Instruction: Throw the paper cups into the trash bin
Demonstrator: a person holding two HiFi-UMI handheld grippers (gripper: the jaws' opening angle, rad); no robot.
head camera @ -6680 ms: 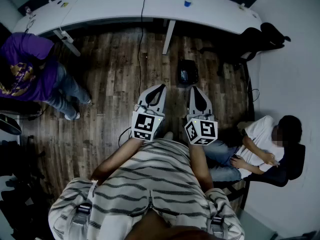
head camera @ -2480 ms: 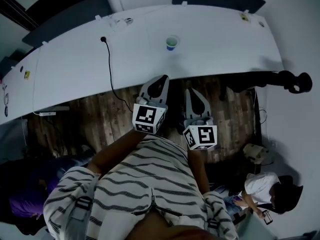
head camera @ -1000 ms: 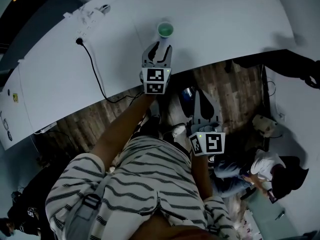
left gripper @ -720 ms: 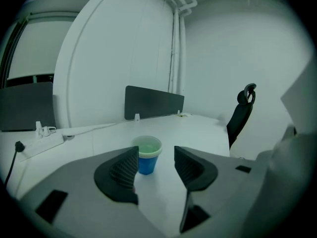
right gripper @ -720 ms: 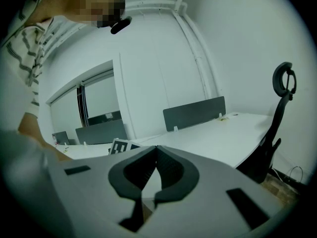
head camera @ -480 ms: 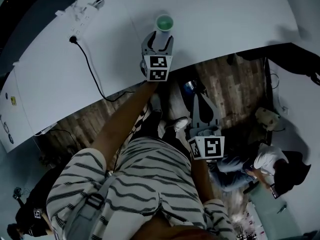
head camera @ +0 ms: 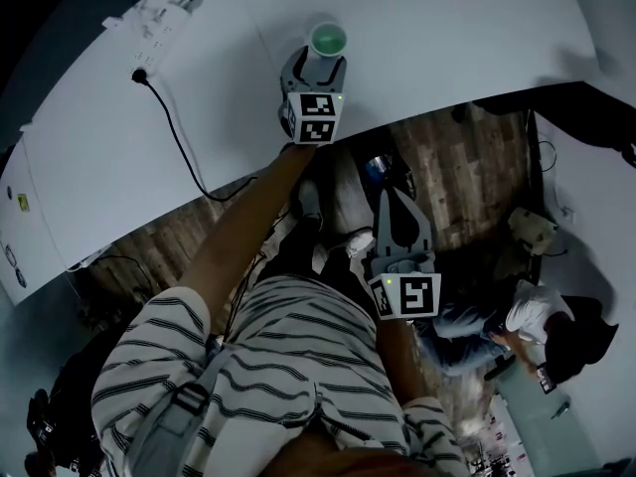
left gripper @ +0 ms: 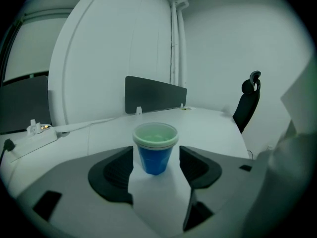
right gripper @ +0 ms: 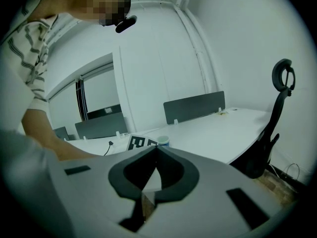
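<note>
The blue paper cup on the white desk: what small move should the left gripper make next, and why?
Probably close the left gripper gently on the blue paper cup. Its jaws have just been opening and stand wide. The cup stands upright between their tips on the white desk, with a gap on each side, so nothing grips it yet.

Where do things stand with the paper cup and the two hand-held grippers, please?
Left hand-held gripper open, jaws just opened wide. Right hand-held gripper shut, empty. Paper cup upright on desk between left jaws, ungripped. Nothing in the way.
</note>
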